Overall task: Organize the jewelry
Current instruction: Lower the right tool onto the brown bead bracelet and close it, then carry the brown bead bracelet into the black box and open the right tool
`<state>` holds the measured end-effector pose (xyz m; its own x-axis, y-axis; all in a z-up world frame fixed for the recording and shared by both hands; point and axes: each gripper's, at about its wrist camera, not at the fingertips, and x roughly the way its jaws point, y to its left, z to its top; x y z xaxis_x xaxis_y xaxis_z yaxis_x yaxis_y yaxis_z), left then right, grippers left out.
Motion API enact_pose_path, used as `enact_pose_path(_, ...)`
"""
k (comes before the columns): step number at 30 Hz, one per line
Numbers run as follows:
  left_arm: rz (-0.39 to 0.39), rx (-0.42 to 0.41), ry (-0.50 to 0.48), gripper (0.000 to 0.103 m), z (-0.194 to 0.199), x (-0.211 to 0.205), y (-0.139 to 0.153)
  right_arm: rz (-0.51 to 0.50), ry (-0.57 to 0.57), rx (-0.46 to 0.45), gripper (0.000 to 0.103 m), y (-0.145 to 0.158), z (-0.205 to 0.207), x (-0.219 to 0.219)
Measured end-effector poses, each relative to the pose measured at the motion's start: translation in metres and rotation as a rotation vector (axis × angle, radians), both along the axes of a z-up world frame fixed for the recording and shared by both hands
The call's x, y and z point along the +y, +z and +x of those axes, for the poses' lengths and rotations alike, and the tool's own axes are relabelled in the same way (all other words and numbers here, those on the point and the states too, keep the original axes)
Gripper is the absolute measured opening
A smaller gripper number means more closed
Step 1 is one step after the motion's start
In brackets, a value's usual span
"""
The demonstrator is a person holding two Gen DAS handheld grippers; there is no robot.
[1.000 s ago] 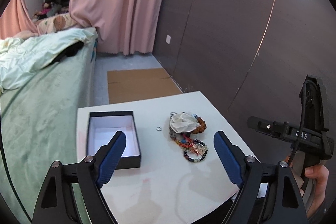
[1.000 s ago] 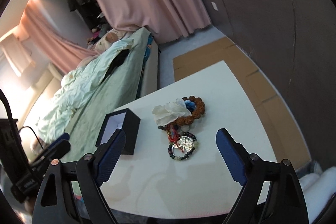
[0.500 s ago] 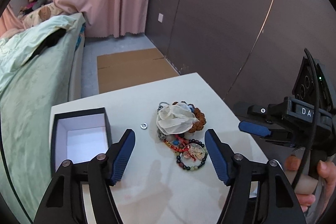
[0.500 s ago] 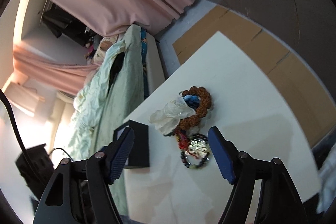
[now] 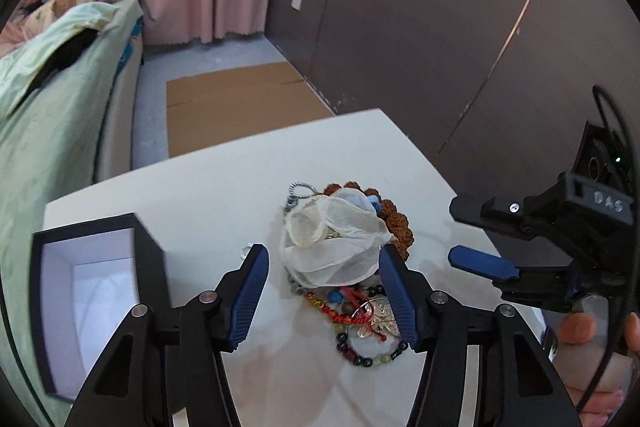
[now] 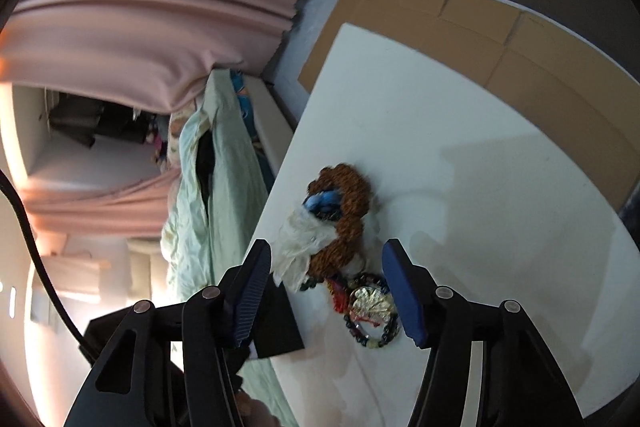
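Both the left gripper (image 5: 323,265) and right gripper (image 6: 326,267) are spread above the jewelry (image 5: 352,267), and only the left view shows the box (image 5: 96,291) interior.

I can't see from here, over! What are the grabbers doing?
Left gripper open, over white gauze pouch topping the bead bracelet pile. Right gripper open, nearby. Open black box empty. Nothing grabbed yet.

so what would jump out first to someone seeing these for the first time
The tangled jewelry pile mid-table, topped by a crumpled white tissue, with a brown bead bracelet at its far side. To its left sits an open black box, white inside. The left gripper hangs open over the pile.
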<state>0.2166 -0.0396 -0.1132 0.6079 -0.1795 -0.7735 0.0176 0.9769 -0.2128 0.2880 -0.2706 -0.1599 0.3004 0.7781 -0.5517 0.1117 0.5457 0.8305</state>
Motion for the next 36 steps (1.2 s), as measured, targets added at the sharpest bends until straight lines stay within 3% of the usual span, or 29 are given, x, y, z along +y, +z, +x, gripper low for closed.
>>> enact_pose_path(1,0.004,0.002,-0.003,0.056,0.002,-0.002,-0.001,0.008,-0.001,0.001,0.06,0.0,0.001,0.0)
enact_pose_path(4,0.0,0.013,-0.011,0.037,0.009,-0.005,-0.005,0.009,-0.004,0.002,0.059,-0.002,0.003,0.003)
enact_pose_path(6,0.006,0.029,-0.013,0.006,0.013,-0.006,-0.007,0.006,-0.007,0.012,0.059,-0.006,0.005,0.004)
enact_pose_path(7,0.016,0.037,-0.008,0.002,0.013,-0.006,-0.009,0.009,-0.009,0.021,0.059,-0.007,0.006,0.006)
enact_pose_path(11,0.042,-0.008,-0.001,0.001,0.005,-0.006,0.0,0.011,-0.015,0.04,0.058,-0.011,0.012,0.013)
enact_pose_path(18,0.0,-0.092,0.037,0.0,-0.011,0.011,0.029,0.01,-0.011,0.08,0.044,-0.019,0.016,0.025)
enact_pose_path(23,-0.027,-0.147,0.063,0.0,-0.025,0.021,0.05,-0.03,-0.021,0.096,0.04,-0.027,0.018,0.03)
enact_pose_path(27,-0.025,-0.181,0.077,0.0,-0.034,0.028,0.065,-0.034,-0.025,0.104,0.021,-0.03,0.017,0.03)
enact_pose_path(36,-0.024,-0.241,0.127,0.0,-0.06,0.056,0.087,0.035,0.017,-0.067,0.019,0.006,0.008,0.035)
